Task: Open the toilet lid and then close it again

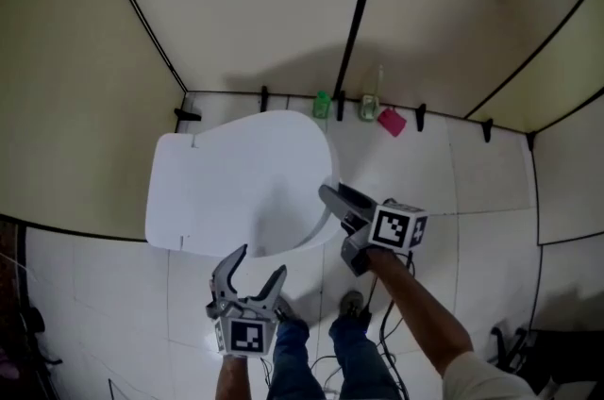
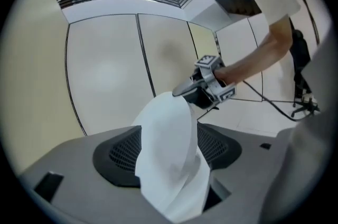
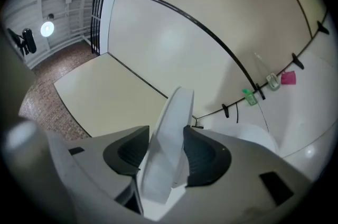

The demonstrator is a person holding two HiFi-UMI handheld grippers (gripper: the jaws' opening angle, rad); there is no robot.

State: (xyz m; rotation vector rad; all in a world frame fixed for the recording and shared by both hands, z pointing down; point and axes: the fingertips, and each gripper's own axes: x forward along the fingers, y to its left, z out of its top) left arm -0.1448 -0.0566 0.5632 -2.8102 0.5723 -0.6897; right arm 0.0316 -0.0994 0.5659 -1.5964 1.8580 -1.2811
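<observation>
**A:** What was the right claw (image 1: 330, 197) doing?

**B:** It was pinching the toilet lid (image 1: 236, 181). In the right gripper view, the lid's white rim stood on edge between the two dark pads (image 3: 203, 155), and both pads pressed against it. From above, that claw had the lid by its right-hand edge.

**A:** And the left claw (image 1: 258, 261)?

**B:** It was spread wide. The lid's front edge sat between its jaws. In the head view, though, the two fingertips stood clear on either side of the thin rim, so it gripped nothing.

**A:** Where was the lid itself?

**B:** It was raised partway and tilted, with the rest of the white toilet (image 3: 256, 139) showing below it in the right gripper view. In the left gripper view, the lid rose from between the jaws towards the right claw, which held its far edge. The person's forearm (image 2: 253, 62) reached in behind that claw.

**A:** Could you read any writing?

**B:** No words. The only print I could make out was the black-and-white square pattern on the right claw's marker cube (image 1: 397, 225), and the same pattern on the left cube (image 1: 247, 337). A green bottle (image 1: 322, 104), a clear bottle (image 1: 368, 107) and a pink thing (image 1: 391, 121) stood on the white floor tiles (image 1: 491, 191) against the beige wall (image 1: 255, 2). They were too small for me to read any label.
</observation>
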